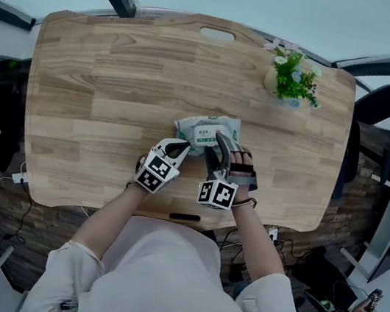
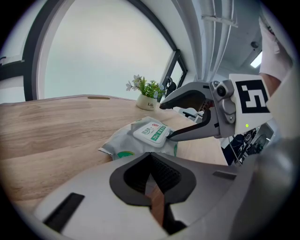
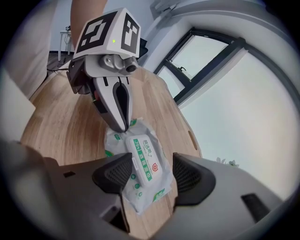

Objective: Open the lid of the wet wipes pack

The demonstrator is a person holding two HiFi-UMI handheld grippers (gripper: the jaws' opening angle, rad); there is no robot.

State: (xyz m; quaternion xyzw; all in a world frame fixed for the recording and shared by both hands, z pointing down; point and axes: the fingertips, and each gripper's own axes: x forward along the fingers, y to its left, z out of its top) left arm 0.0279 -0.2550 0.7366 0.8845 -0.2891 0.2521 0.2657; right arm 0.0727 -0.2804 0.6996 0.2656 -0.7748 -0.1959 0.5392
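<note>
So far nothing has opened: the lid lies flat and closed on top of the wet wipes pack. The pack rests around the middle of the wooden table, a little towards the person's edge and well away from the potted plant at the far right corner. The whole lift is still to come, I'd say.

The left gripper slants down with its jaws drawn together on nothing. Its tip bears on the soft wrapper just beside the lid, which looks like pinning the pack in place.

The right gripper tilts down more steeply from the near side. Its jaws stand apart with the lid between them. One jaw tip is set at the lid's edge, but nothing is pinched yet.
</note>
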